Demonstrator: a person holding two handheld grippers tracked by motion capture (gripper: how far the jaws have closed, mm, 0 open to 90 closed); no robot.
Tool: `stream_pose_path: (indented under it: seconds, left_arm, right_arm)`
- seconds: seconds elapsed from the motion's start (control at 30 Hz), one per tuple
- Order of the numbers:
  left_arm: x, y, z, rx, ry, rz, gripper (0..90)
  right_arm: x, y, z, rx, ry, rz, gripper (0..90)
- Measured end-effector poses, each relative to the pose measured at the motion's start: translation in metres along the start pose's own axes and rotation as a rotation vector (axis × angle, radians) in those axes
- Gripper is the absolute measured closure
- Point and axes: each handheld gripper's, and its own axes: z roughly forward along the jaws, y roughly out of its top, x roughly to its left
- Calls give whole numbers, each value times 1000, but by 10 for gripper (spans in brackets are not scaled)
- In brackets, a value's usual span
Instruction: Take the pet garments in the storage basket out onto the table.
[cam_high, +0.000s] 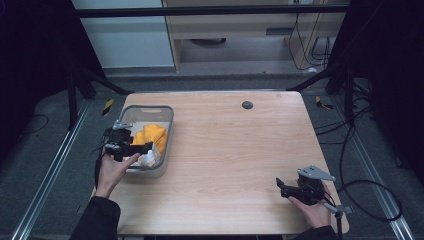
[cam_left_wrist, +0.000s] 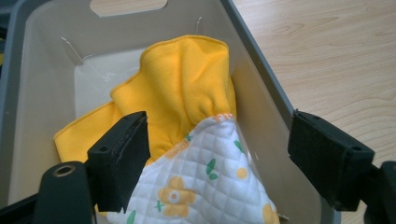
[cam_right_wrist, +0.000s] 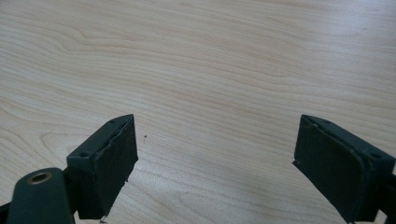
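Left of frame, left tool (cam_high: 142, 148) wide open over bin (cam_high: 169, 131), astride quilted cloth (cam_left_wrist: 205, 186), gripping nothing. Next: close on it. Right tool (cam_high: 283, 187) open, empty, idle on worktop (cam_high: 235, 145).

2 cloths lie crumpled in the grey bin (cam_left_wrist: 261, 79) at the surface's left side. The yellow cloth (cam_left_wrist: 187, 88) is bunched up, draped against the bin's wall. The white quilted cloth (cam_left_wrist: 205, 186), printed with yellow flowers and green leaves, overlaps its near end.
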Motion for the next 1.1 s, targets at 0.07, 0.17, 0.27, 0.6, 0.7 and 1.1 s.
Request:
stream_pose_path:
  seconds: [0.07,0.17,0.27,0.6,0.7,1.1]
  left_arm:
    - [0,1,3,22,-2,3,207]
    - [-1,2,7,45,-1,7,209]
    - [-1,2,12,66,1,4,217]
    - [0,3,24,133,1,-16,248]
    - [-1,2,27,147,-1,-18,255]
    - [0,-2,37,223,2,-15,328]
  right_arm:
    - [0,0,0,1,2,0,132]
    - [-1,0,1,1,-3,-8,133]
    - [0,0,2,7,0,-12,134]
    - [1,-1,3,17,7,-17,135]
    - [1,-1,3,21,8,-18,135]
    - [1,-1,5,30,13,-26,136]
